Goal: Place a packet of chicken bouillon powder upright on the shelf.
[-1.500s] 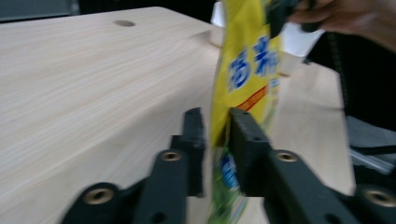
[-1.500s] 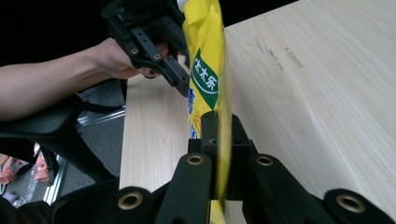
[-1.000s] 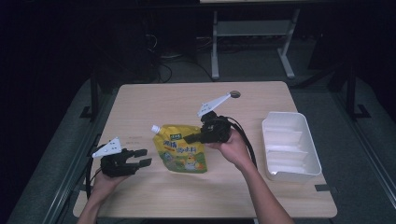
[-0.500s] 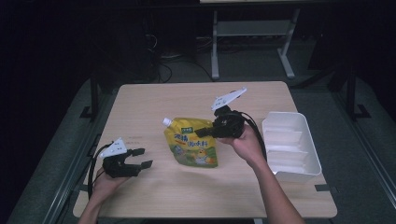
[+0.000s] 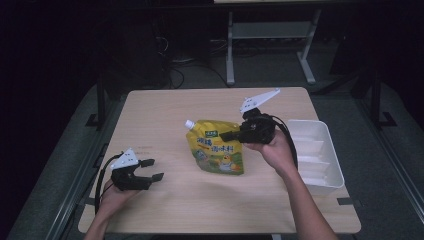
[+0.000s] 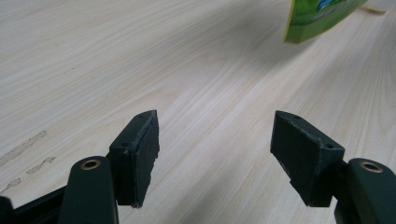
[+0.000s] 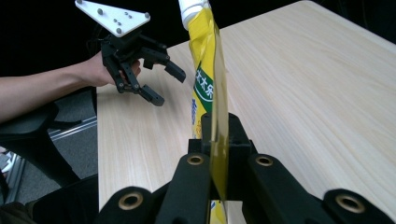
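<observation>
1. Pouch [image 5: 217, 149]: the yellow spouted pouch hung edge-on in the right gripper [image 5: 231, 134], its white spout [image 7: 192, 8] pointing away from the camera in the right gripper view, its lower end over the middle of the wooden table [image 5: 165, 110].
2. Right gripper: its black jaws were clenched on one edge of the pouch, the yellow film pinched flat between them in the right gripper view, with the person's right hand [image 5: 274, 149] wrapped around the gripper body.
3. Left gripper [image 5: 153, 170]: it sat low over the near left part of the table, well apart from the pouch. Its jaws had just been opening and stood released and wide, with bare wood between them; the left gripper view showed a corner of the pouch far ahead.
4. Left hand [image 5: 116, 196]: it held the left gripper from behind, near the table's front edge.
5. Tray [image 5: 334, 165]: a white tray with compartments lay at the table's right side, just beside the right forearm.
</observation>
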